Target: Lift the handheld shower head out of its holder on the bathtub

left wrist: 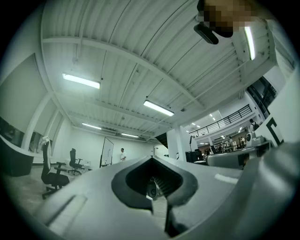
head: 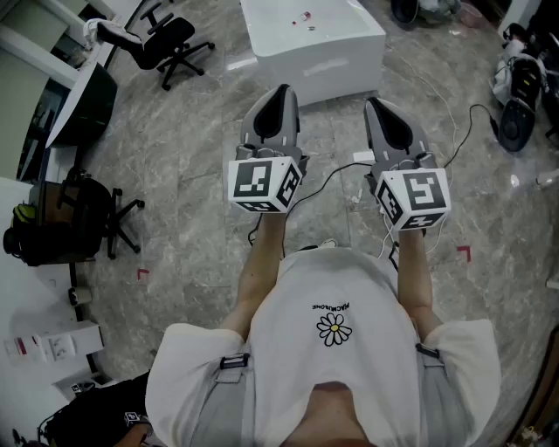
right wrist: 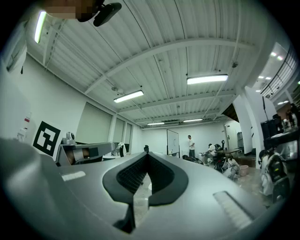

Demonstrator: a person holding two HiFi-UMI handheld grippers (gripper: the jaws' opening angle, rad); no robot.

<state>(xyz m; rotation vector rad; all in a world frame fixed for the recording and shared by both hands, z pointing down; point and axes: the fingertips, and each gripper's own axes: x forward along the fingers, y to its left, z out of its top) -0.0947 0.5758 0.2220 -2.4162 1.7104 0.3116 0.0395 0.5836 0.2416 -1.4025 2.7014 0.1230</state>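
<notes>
the left gripper [head: 279, 94], a grey two-jaw tool with a black-and-white marker cube at its rear, is held out in front of a person in a white t-shirt [head: 336, 306] with a daisy print, and the matching grey right gripper [head: 378, 105] is held just beside it, the two side by side and apart. in the left gripper view the left gripper [left wrist: 151, 160] is seen with its jaws brought together, the tips meeting and nothing gripped between them; only a small hollow is left behind the tips. in the right gripper view the right gripper [right wrist: 147, 154] is seen in the same way, jaws closed tip to tip and empty. a white rectangular bathtub [head: 349, 61] is set on the grey marble-patterned floor [head: 192, 148] ahead of both grippers, well apart from them. two small items [head: 307, 17], one with red on it, are seen on the bathtub's top face, but they are too small to be told as the handheld shower head or its holder. a black office chair on castors [head: 175, 44] is placed to the left of the bathtub. in both gripper views a ribbed white ceiling with long strip lights [left wrist: 158, 108] is shown, and a white board on a stand [right wrist: 172, 141] is seen far off.
</notes>
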